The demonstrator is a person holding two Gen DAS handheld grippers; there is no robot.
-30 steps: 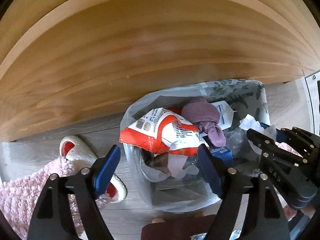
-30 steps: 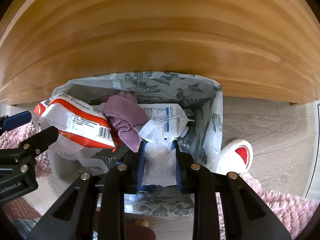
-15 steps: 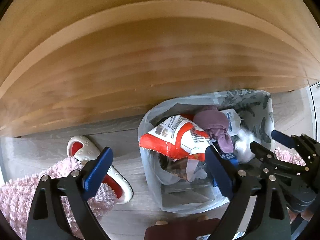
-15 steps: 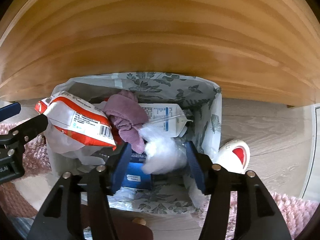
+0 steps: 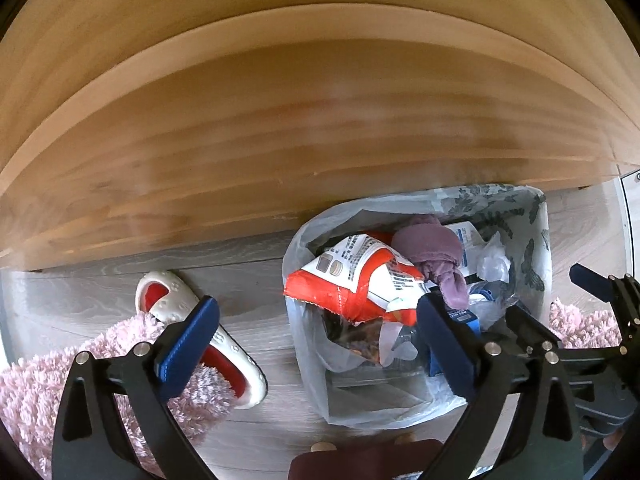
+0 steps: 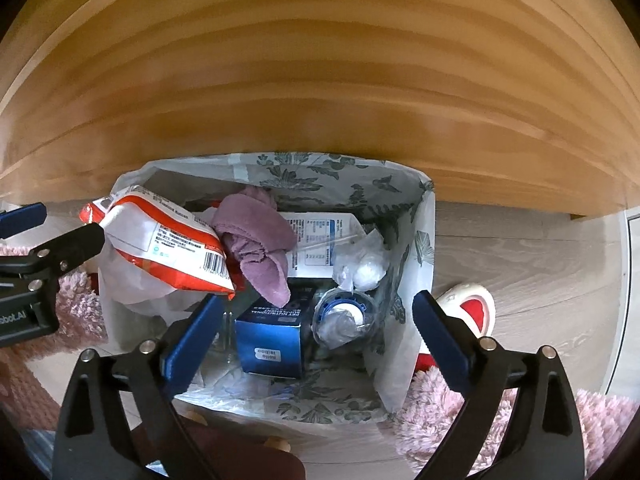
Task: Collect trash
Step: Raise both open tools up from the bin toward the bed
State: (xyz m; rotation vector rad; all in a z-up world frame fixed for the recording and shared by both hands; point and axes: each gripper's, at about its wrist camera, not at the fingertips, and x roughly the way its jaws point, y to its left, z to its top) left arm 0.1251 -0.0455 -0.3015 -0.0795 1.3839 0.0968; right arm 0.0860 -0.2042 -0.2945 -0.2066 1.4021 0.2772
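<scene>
Wooden furniture panel [image 6: 320,100] fills the far side. Below it, a leaf-printed plastic-lined trash bin [image 6: 404,320] holds a crumpled clear plastic wad [image 6: 366,264]. Right gripper [image 6: 316,332] and left gripper [image 5: 316,344], just widened, hold nothing.

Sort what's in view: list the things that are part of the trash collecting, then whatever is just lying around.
Job: trash bin, red-and-white snack bag, purple cloth, blue box, crumpled clear plastic.

Lying about: slipper, pink rug, wooden furniture.

Pale grey wood-grain floor [image 6: 520,256] meets a warm wooden furniture panel [image 6: 320,80], with pink shaggy rugs [image 5: 32,392] nearby
</scene>
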